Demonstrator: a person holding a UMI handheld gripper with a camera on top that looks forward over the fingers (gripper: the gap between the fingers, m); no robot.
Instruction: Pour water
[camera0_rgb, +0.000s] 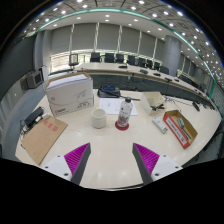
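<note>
In the gripper view, the gripper (111, 158) hangs over a pale table (110, 155) with its two fingers spread wide apart and nothing between them. Well beyond the fingers stands a clear bottle (124, 113) with a red base, upright; a white cup (98, 117) sits just to its left. A white box (70, 94) lies farther left of the bottle, a reddish box (180, 127) to its right.

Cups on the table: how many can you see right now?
1. A white cup stands just left of the bottle, beyond the open gripper. Others may be hidden behind the boxes.
</note>
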